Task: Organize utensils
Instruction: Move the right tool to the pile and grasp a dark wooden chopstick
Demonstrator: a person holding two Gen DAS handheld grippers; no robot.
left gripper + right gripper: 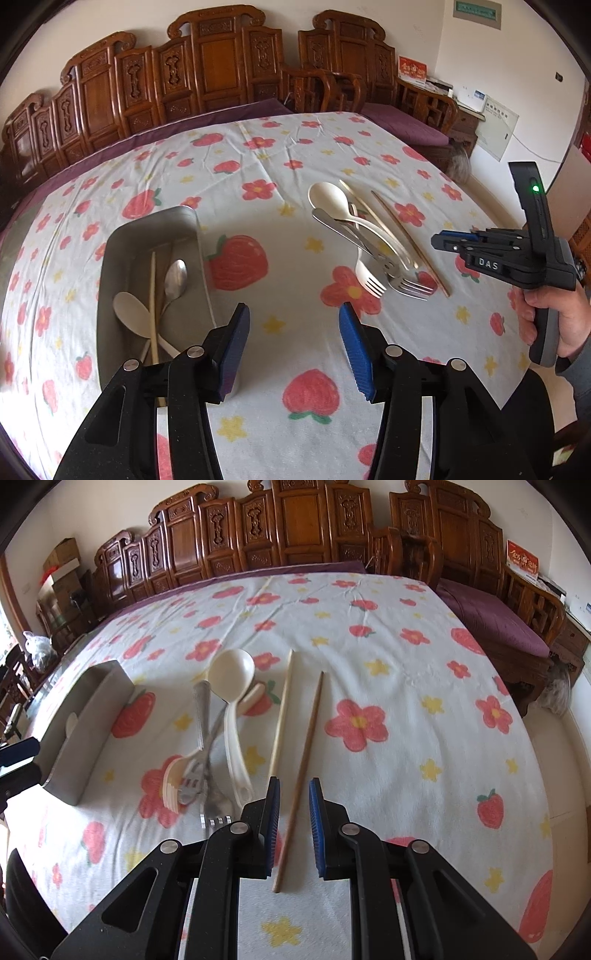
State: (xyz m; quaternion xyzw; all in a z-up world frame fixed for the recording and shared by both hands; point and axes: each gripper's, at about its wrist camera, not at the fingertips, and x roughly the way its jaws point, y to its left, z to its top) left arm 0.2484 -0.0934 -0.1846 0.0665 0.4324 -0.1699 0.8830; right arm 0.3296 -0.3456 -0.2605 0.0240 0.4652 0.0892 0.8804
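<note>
A metal tray (110,266) on the floral tablecloth holds a cream spoon (129,314), a metal spoon (175,280) and a pale chopstick (152,295). My left gripper (293,332) is open and empty, just right of the tray's near end. A loose pile lies to the right: a cream ladle (231,672), metal forks (216,805), a cream fork (171,779), a pale chopstick (280,712) and a brown chopstick (304,768). My right gripper (293,801) is open with the brown chopstick lying between its fingers on the cloth. The right gripper also shows in the left wrist view (439,240).
The tray shows from its side in the right wrist view (85,716). Carved wooden chairs (221,62) line the table's far edge. A purple-cushioned bench (495,616) stands at the right. Boxes (62,565) sit at far left.
</note>
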